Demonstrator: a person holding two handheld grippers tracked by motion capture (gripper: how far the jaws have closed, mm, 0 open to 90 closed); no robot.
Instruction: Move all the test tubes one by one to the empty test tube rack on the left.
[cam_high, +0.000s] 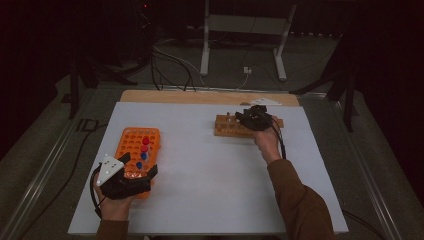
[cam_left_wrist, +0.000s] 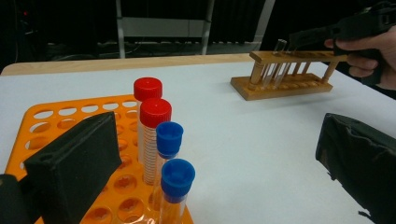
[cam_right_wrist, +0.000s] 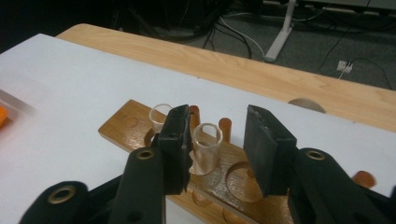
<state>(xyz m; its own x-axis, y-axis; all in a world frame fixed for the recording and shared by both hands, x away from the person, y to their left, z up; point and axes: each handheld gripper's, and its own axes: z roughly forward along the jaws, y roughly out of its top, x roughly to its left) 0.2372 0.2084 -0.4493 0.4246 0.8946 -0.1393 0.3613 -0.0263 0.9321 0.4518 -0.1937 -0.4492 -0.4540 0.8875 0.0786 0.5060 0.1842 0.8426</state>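
Note:
An orange tube rack (cam_high: 131, 140) stands at the table's near left and holds two red-capped tubes (cam_left_wrist: 155, 112) and two blue-capped tubes (cam_left_wrist: 169, 135). My left gripper (cam_high: 139, 164) rests over the rack's near end. Its jaws (cam_left_wrist: 219, 135) stand wide open on either side of the capped tubes without touching them. At the back right, a wooden rack (cam_high: 227, 129) holds clear glass tubes (cam_left_wrist: 280, 51). My right gripper (cam_high: 250, 120) hovers over it. One glass tube (cam_right_wrist: 207, 147) stands between the jaws of the right gripper (cam_right_wrist: 218, 122), close to the left jaw and clear of the right one.
The racks stand on a white sheet (cam_high: 210, 175) with bare room between them. A wooden strip (cam_high: 200, 96) runs along the far edge, with a small white piece (cam_high: 265, 101) on it. Beyond it, cables and a metal stand (cam_high: 205, 45) are on the floor.

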